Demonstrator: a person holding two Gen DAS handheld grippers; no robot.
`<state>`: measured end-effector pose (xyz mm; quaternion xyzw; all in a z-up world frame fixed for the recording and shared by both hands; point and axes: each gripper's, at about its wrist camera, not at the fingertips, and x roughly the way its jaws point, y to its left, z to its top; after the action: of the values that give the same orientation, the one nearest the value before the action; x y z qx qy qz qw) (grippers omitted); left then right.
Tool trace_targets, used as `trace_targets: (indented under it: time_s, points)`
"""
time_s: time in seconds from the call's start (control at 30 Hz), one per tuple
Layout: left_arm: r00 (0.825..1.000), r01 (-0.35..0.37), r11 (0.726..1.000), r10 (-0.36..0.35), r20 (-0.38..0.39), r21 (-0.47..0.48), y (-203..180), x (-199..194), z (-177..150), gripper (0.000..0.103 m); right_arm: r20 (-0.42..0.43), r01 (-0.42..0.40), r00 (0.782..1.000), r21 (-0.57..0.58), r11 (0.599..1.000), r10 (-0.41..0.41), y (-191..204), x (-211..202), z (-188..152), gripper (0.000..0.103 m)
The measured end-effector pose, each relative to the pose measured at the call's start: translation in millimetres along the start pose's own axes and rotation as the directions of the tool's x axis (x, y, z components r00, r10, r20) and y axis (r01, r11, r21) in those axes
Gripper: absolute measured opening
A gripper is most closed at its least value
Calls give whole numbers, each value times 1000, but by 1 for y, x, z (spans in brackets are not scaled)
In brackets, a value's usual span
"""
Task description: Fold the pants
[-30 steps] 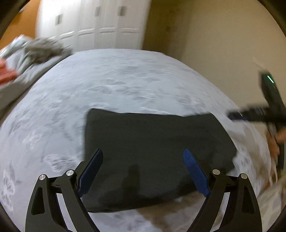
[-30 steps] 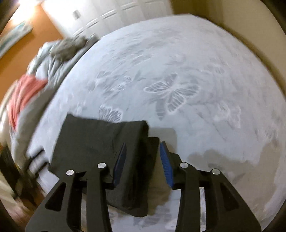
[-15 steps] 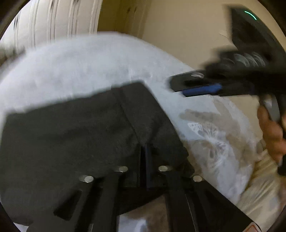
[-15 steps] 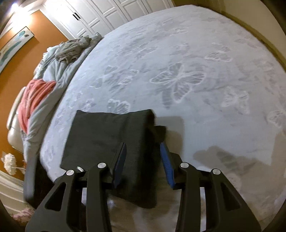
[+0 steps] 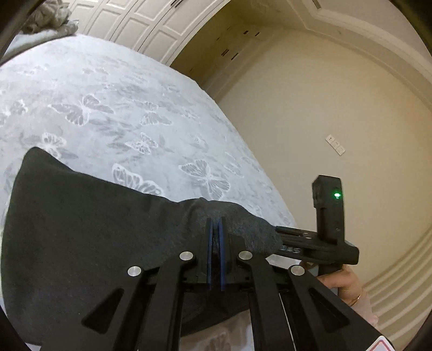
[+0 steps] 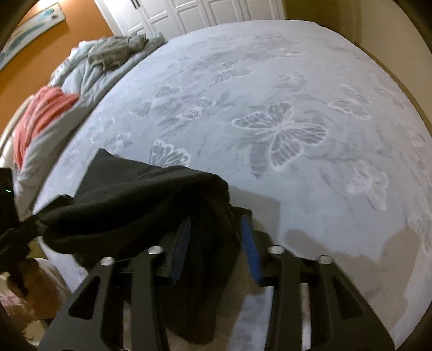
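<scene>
The dark grey folded pants (image 5: pixel 89 237) lie at the near edge of the bed with the butterfly cover (image 5: pixel 108 108). My left gripper (image 5: pixel 215 226) is shut on a raised edge of the pants, lifting it. In the right wrist view the pants (image 6: pixel 129 199) bunch up between the blue fingers (image 6: pixel 248 243). My right gripper (image 6: pixel 216 229) has its jaws a hand's width apart around a thick fold of the cloth; I cannot tell if it pinches it. The right gripper also shows in the left wrist view (image 5: pixel 326 237).
A grey quilt (image 6: pixel 89 78) with a grey garment (image 6: pixel 116 51) and a red cloth (image 6: pixel 37 113) lies along the bed's left side. White closet doors (image 6: pixel 205 10) stand behind. A beige wall (image 5: pixel 324 108) runs along the bed's right side.
My left gripper has shut on the pants' edge and lifted it. The pants have bunched up from flat. My right gripper stays around the fold.
</scene>
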<state>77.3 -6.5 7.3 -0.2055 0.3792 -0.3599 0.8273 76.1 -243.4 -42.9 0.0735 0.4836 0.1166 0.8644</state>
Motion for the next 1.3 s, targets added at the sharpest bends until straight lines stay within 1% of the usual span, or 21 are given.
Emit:
trace_targets:
  time_s: [0.1,0.17,0.27,0.37,0.43,0.47,0.5,0.53,0.57,0.6,0.7,0.8,0.9,1.0,1.07,1.1,1.13,1.17,1.2,1.23,1.3]
  points:
    - [1000,16,1000,-16,8,8,-2,-8,-2,2,20,-10,1000,-72,997,11,24,-10,-2,2]
    - [1000,15,999,-16,11,34,-6,-8,-3,2,5,-117,993,-109,987,119,44,-15,-5,2]
    - [1000,-11,997,10,14,75,-13,-5,-8,2,-100,-238,967,-31,971,233,49,17,-14,2]
    - [1000,-1,998,3,-30,68,-11,6,-16,2,-197,-205,960,-15,979,198,44,45,-22,3]
    - [998,-19,993,26,-59,118,-17,15,-25,2,-218,-161,966,-79,984,141,43,34,-22,3]
    - [995,-14,990,27,-91,139,-21,22,-31,2,-203,-99,977,-128,987,72,42,21,-20,4]
    - [993,-7,990,24,-114,142,-23,27,-35,2,-140,25,989,-204,979,-54,36,-1,-20,9]
    - [986,9,988,17,-166,153,-28,38,-45,2,-90,106,988,-224,969,-129,28,-15,-22,14]
    - [980,14,986,20,-196,169,-31,46,-53,2,-39,177,981,-203,963,-189,15,-30,-23,28]
    - [974,11,980,35,-224,201,-37,55,-64,3,6,200,980,-115,973,-201,-5,-46,-24,38]
    - [978,-25,960,81,-193,277,-47,61,-78,2,59,119,991,58,991,-122,-36,-57,-21,38]
    - [983,-23,969,67,-170,245,-44,53,-72,2,42,148,988,-74,986,-145,-23,-37,-15,37]
    - [990,-59,979,82,-115,193,-31,41,-58,2,-13,148,988,-204,968,-154,-5,-5,-13,36]
    - [991,-61,987,78,-108,150,-21,37,-48,2,-30,123,991,-226,966,-133,1,13,-15,36]
    - [991,-19,981,44,-127,194,-31,32,-49,2,-34,121,991,-227,966,-132,0,15,-13,36]
    - [991,-7,974,38,-131,226,-37,31,-51,5,-29,113,992,-223,968,-123,-2,12,-12,36]
    - [990,3,960,37,-138,280,-47,30,-58,18,-17,103,994,-212,972,-110,-3,10,-10,36]
    - [988,6,949,42,-146,316,-54,30,-64,43,-10,93,995,-201,975,-97,-4,9,-10,36]
    - [987,5,934,52,-151,357,-63,32,-73,52,-6,85,996,-188,979,-87,-6,10,-8,36]
    - [987,-1,926,61,-148,378,-67,35,-78,56,-5,79,997,-170,982,-81,-9,10,-7,36]
    - [982,-11,905,89,-164,426,-72,45,-89,56,-20,62,998,-143,988,-66,-16,18,-5,36]
